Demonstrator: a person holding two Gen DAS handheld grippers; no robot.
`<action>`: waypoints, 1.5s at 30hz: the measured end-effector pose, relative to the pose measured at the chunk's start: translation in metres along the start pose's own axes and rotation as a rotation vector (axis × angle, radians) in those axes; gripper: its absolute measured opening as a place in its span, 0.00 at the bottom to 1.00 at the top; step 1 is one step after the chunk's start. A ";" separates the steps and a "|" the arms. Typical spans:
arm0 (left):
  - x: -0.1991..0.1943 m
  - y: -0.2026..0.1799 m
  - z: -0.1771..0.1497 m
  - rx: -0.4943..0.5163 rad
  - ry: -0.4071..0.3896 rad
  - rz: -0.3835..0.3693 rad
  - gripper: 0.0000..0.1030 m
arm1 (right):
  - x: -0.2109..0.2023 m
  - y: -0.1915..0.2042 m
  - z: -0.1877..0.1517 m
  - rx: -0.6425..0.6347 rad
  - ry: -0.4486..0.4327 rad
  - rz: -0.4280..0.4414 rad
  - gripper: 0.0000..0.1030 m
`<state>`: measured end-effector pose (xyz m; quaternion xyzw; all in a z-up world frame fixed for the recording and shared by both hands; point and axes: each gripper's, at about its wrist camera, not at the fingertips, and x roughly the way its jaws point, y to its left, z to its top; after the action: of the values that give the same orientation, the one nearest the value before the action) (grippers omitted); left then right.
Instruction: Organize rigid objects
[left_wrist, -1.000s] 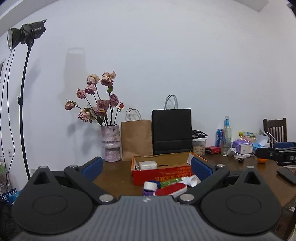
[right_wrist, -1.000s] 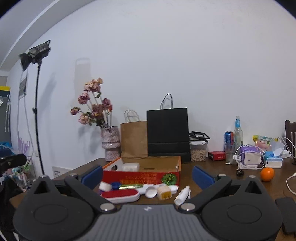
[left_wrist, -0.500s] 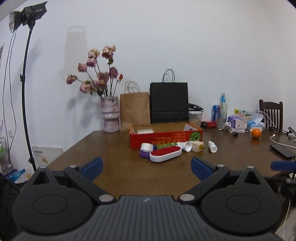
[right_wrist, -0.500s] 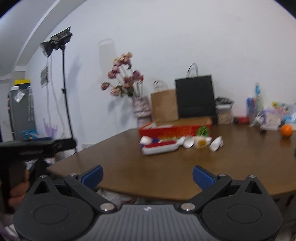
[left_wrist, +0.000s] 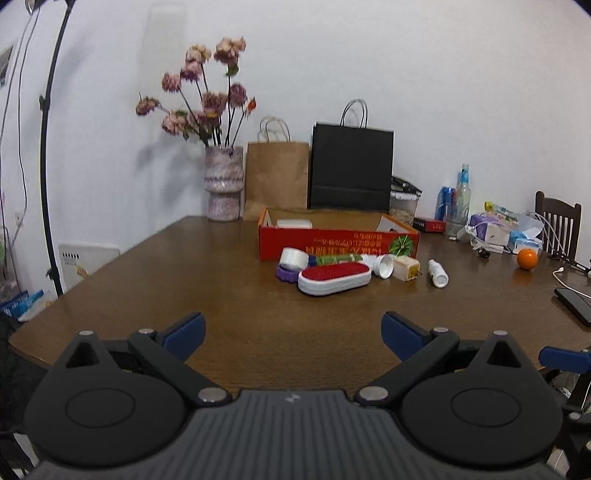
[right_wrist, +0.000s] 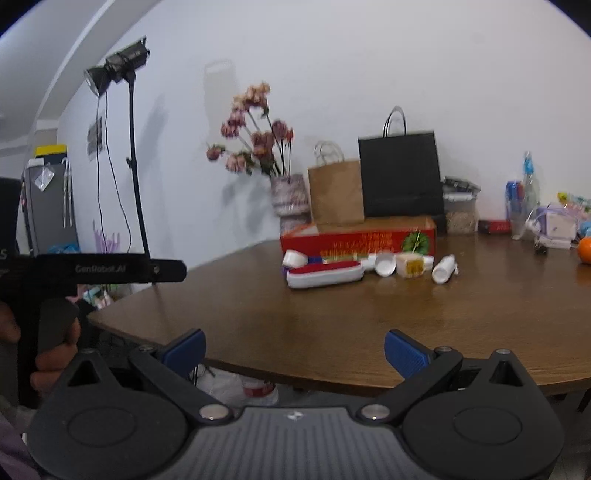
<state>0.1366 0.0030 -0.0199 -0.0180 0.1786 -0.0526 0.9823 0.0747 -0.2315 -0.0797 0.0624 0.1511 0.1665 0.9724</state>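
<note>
Brown wooden table (left_wrist: 229, 280) fills the lower half of both views, bare at its near edge, where the left gripper (left_wrist: 291, 328) hovers with its blue-tipped jaws spread wide and nothing between them; the right gripper (right_wrist: 293, 349) hangs just off the table edge, equally wide and empty, angled a little toward the left. In the right wrist view a hand (right_wrist: 48, 354) wraps the black handle of the other gripper at the far left. Mid-table lies the loose clutter — a red-topped white brush (left_wrist: 334, 277) nearest, a purple ring (left_wrist: 285, 273) and a white tape roll (left_wrist: 293, 257) touching its left end, a green tube (left_wrist: 334, 258) behind it, then a white cup on its side (left_wrist: 384, 265), a small cream cube (left_wrist: 405, 268) and a white bottle (left_wrist: 437, 273) lying a little apart to the right. Just behind them sits the red cardboard box (left_wrist: 338, 243), open-topped, with one white block (left_wrist: 294, 223) already inside at its left end. Judging by that, the sorting has barely begun: nearly everything waits outside the box, well apart from both grippers. Farther back stand a vase of dried flowers (left_wrist: 224, 182), a brown paper bag (left_wrist: 277, 177) and a black one (left_wrist: 351, 170) against the white wall — none of it part of the job, it seems
</note>
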 end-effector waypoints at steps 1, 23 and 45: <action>0.005 0.000 0.000 -0.002 0.009 -0.001 1.00 | 0.004 -0.006 0.001 0.025 0.001 0.012 1.00; 0.215 -0.102 0.070 0.239 0.051 -0.169 0.69 | 0.175 -0.160 0.123 0.032 0.069 -0.200 0.46; 0.334 -0.148 0.053 0.422 0.175 -0.172 0.10 | 0.344 -0.227 0.140 -0.084 0.335 -0.187 0.09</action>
<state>0.4517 -0.1798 -0.0791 0.1772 0.2457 -0.1736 0.9370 0.4967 -0.3360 -0.0799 -0.0210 0.3090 0.0896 0.9466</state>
